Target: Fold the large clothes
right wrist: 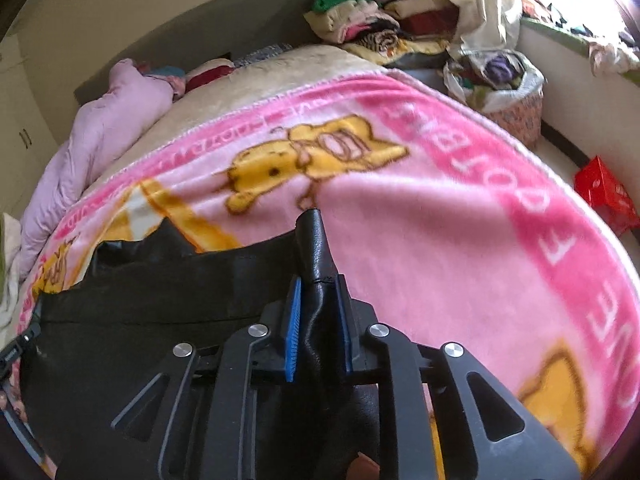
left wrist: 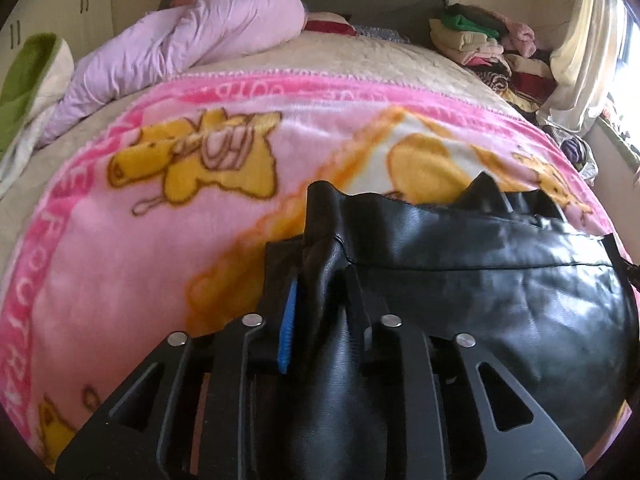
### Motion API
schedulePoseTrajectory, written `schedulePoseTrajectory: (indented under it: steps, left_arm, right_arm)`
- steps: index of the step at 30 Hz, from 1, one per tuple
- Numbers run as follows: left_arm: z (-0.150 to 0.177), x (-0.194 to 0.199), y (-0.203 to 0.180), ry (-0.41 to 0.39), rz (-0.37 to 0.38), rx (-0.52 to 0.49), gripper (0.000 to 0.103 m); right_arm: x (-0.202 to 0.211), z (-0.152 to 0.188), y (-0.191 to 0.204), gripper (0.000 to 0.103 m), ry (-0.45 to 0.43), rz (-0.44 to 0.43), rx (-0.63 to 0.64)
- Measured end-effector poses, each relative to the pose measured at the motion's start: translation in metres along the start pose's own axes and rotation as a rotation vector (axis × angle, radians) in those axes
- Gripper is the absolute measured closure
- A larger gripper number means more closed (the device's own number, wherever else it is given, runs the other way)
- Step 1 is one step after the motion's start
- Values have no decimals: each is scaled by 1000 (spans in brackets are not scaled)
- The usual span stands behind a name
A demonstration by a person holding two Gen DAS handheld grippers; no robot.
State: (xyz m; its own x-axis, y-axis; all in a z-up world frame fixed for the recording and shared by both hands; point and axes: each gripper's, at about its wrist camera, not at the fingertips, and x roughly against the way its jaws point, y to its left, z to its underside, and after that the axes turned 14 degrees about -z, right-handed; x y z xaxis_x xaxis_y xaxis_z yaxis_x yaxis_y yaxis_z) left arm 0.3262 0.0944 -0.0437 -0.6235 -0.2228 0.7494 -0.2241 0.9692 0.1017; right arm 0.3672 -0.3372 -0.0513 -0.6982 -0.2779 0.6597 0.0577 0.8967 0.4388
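A black leather-like garment is held stretched over the pink cartoon blanket on the bed. My left gripper is shut on the garment's left edge, which bunches up between the blue pads. My right gripper is shut on its right edge, with a fold of black material poking out past the blue pads. The garment spreads to the left in the right wrist view. A zipper end shows at its far left.
A lilac quilt lies bunched at the bed's far left. Stacks of folded clothes sit at the far right by the curtain. A laundry basket and a red bag stand on the floor right of the bed.
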Motion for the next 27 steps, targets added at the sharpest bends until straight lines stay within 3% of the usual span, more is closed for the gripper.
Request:
schedulePoseTrajectory:
  steps: [6, 8, 10, 11, 16, 17, 20, 22, 27]
  left_arm:
    - [5, 0, 1, -12, 15, 13, 81]
    - [4, 6, 3, -26, 15, 15, 79]
    - [2, 13, 4, -41, 6, 9, 71]
    - [2, 18, 5, -54, -7, 6, 63]
    - [1, 46, 15, -82, -5, 25, 42]
    - [1, 50, 16, -86, -6, 28, 33]
    - [5, 66, 19, -100, -18, 26, 29]
    - [7, 71, 21, -93, -20, 37, 21]
    - [16, 83, 27, -64, 27, 82, 11]
  right_arm:
    - [-2, 5, -4, 80, -1, 3, -25]
    - [5, 5, -12, 61, 3, -6, -78]
    - [19, 6, -18, 55, -20, -44, -117]
    - [28, 7, -17, 50, -30, -50, -125]
    - [64, 21, -3, 43, -35, -47, -69]
    - [70, 24, 0, 41, -37, -53, -56]
    - [83, 34, 10, 39, -39, -75, -23]
    - [90, 39, 13, 29, -36, -85, -13]
    - [105, 46, 8, 28, -42, -98, -24]
